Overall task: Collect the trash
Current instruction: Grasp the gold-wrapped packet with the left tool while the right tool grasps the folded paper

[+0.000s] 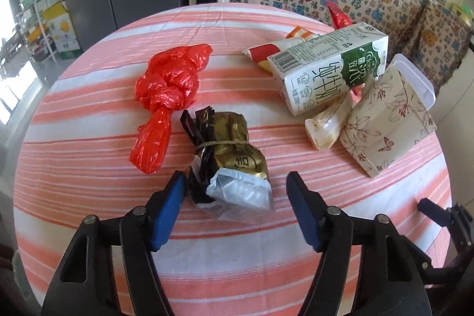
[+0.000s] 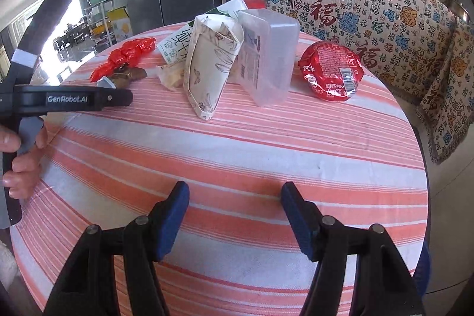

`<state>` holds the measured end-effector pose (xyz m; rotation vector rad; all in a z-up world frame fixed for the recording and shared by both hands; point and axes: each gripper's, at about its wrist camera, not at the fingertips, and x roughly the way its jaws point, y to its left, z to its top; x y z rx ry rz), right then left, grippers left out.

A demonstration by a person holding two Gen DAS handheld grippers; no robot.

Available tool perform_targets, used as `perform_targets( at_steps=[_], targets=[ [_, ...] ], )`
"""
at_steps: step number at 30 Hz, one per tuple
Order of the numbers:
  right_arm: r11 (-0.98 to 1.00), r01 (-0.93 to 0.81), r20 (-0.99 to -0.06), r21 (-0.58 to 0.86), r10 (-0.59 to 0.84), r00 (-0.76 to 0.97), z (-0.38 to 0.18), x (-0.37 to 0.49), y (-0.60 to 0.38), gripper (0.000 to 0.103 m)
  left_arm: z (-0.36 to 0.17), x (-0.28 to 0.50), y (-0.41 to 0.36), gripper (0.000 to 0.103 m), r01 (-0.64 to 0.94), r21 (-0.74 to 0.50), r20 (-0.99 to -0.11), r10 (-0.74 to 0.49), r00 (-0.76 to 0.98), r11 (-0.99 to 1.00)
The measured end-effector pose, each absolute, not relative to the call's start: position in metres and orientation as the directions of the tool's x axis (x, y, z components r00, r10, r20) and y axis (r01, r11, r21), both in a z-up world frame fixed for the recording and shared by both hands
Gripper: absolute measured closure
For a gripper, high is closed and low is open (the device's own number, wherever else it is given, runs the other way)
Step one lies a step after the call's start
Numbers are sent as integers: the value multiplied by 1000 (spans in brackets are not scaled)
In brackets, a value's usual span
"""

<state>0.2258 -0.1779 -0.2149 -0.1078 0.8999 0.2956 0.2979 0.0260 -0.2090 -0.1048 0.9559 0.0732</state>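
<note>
The gold wrapper bundle [image 1: 229, 165], a crumpled foil-and-plastic packet bound with a rubber band, is lying on the striped tablecloth [image 1: 237, 271] directly ahead of the left gripper [image 1: 235, 182], whose blue-padded fingers are standing wide apart with nothing between them but the bundle's near, silvery end. The left pad is sitting just beside the bundle's black plastic edge; the right pad is standing clear of it. The bundle's long axis is running roughly away from the tool, leaning a little to the left, so the jaws are straddling its narrow width, which looks like the favourable way to close on it. Just beyond and left, a knotted red plastic bag [image 1: 166, 91] is lying close against the bundle's far end. Farther right, a green-and-white milk carton [image 1: 328, 70], a floral paper box [image 1: 385, 120] and a clear plastic container [image 1: 414, 76] are clustering together. The right gripper [image 2: 235, 194] is hanging released too, jaws spread over bare cloth, well apart from the bundle, with a crushed red cola can [image 2: 331, 76] lying beyond it. The left hand is plainly the nearer one for this pick.
</note>
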Motion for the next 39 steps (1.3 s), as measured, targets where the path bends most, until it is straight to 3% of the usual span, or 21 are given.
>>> perform_targets(
  at_steps=[1,3,9,12,17,22,26,30,32,33,34,39],
  targets=[
    [954,-299,-784,32,209,584,-215,226,-178,36,-208,298,24,51,-100,-50,-816,18,578,994],
    [953,-301,-784,35,212,583,-215,226,-178,36,-207,292,19,55,-88,-55,-811,7,584,995],
    [951,-303,-782,65,237,576,-214,228,-183,36,-195,244,14,57,-36,-93,-809,-54,585,995],
    [948,-306,-779,91,259,571,-214,229,-185,36,-195,214,8,53,1,-62,-806,-51,589,998],
    [933,-341,-773,117,301,558,-214,232,-179,36,-205,202,1,37,9,13,-792,5,610,1000],
    [914,-376,-772,150,346,532,-211,251,-164,36,-215,208,10,36,-20,8,-787,19,617,1000],
    [922,-376,-794,95,298,530,-215,277,-146,36,-215,209,15,30,-23,-14,-784,3,621,1000],
    [929,-347,-790,128,307,531,-214,304,-138,38,-215,210,16,28,-14,-31,-783,-16,621,999],
    [930,-336,-782,145,316,537,-215,312,-136,45,-215,211,16,27,-13,-34,-783,-18,621,999],
    [931,-339,-780,132,309,544,-216,313,-134,62,-215,211,15,27,-13,-31,-784,-16,621,999],
    [933,-341,-783,114,296,548,-215,312,-133,71,-215,212,15,27,-13,-30,-784,-16,621,999],
    [936,-340,-807,91,269,526,-207,280,-144,72,-216,209,17,27,-16,-33,-782,-16,623,999]
  ],
)
